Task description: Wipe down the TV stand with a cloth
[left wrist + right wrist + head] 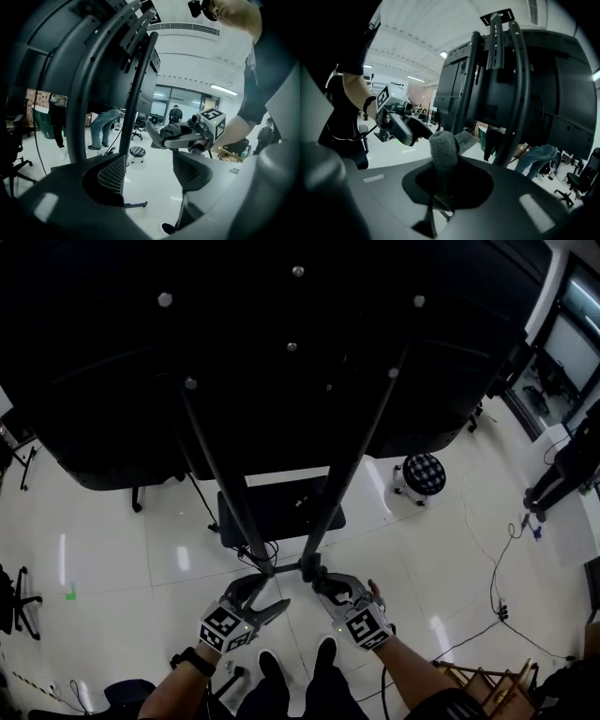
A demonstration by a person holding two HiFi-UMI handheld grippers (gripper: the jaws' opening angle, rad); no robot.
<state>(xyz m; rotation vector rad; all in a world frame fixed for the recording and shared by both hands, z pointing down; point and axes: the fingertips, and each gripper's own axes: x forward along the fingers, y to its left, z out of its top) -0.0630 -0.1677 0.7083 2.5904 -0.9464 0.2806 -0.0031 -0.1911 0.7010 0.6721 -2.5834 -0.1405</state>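
The TV stand's two dark poles (225,474) slant down from the back of the big black screen (281,343) and meet just ahead of both grippers; its black base plate (281,510) lies on the floor. My right gripper (443,183) is shut on a folded grey cloth (443,147), which sticks out towards the poles (518,93). From the left gripper view, the same cloth (164,133) shows close beside a pole (136,93). My left gripper (147,171) is open and holds nothing. In the head view it (267,594) sits left of the right gripper (323,585).
A checkered stool (424,472) stands right of the base on the glossy white floor. Cables (497,577) trail at the right, with a wooden frame (478,676) at the lower right. Office chairs and several people stand in the room behind.
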